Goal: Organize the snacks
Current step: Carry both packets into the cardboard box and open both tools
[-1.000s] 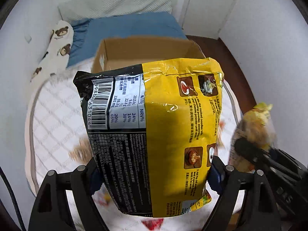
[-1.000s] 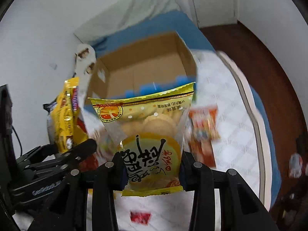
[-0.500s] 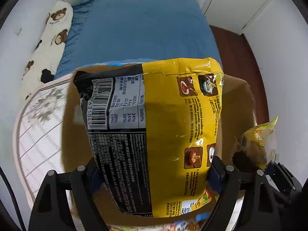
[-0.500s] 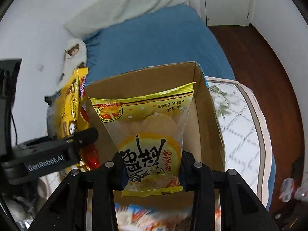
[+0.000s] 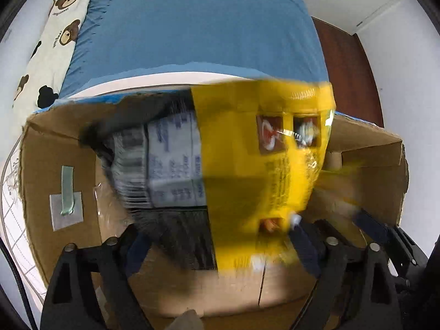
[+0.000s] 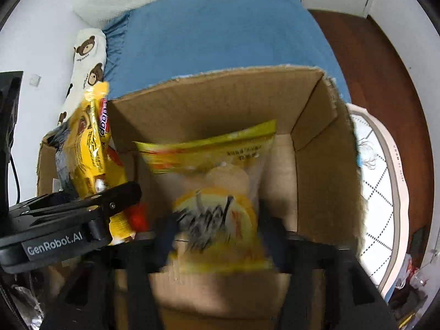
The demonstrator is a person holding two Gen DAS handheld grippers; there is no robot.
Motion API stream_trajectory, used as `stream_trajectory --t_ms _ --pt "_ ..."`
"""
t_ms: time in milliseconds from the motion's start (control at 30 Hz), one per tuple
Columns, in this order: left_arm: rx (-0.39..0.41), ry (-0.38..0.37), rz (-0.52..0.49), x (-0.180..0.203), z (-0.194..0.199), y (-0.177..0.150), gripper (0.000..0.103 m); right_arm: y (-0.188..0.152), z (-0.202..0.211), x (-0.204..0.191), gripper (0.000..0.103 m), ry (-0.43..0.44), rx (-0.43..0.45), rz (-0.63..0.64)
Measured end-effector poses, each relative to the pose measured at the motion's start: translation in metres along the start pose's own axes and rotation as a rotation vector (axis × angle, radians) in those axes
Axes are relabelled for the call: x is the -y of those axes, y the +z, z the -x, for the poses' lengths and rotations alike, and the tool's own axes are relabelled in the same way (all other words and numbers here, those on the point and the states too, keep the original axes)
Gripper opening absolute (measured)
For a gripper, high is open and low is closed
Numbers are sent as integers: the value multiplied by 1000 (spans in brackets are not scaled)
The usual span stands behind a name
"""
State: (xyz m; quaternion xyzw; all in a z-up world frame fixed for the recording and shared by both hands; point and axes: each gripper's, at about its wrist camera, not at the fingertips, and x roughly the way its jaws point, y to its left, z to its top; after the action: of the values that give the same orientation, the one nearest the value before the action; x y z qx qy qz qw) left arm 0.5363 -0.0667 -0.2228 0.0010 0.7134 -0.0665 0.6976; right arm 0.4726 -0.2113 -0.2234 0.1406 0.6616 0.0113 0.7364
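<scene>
Blurred snack packs [image 5: 261,170] seemingly inside box [image 6: 324,165]

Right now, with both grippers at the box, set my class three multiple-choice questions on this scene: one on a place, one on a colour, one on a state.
1. Where is the biscuit bag?
A. on a kitchen shelf
B. at the cardboard box, seen against its inside
C. in a sink

2. What colour is the bed sheet behind the box?
A. red
B. green
C. blue

3. How is the top of the box?
A. open
B. taped shut
C. covered by a lid

Answers:
1 B: the box's inner walls show behind and beside the bag.
2 C: the sheet is plainly blue in both views.
3 A: both cameras look straight down onto its inner walls.
</scene>
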Motion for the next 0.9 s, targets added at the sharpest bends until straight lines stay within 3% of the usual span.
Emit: stream_trajectory --t_ms 33,400,900 --pt "1 2 0 0 0 0 90 4 -5 0 80 8 -2 5" --pt "88 42 0 1 40 -24 90 -10 20 -7 83 -40 37 39" --pt "351 85 -15 -10 120 -127 90 -88 104 -5 83 -114 203 94"
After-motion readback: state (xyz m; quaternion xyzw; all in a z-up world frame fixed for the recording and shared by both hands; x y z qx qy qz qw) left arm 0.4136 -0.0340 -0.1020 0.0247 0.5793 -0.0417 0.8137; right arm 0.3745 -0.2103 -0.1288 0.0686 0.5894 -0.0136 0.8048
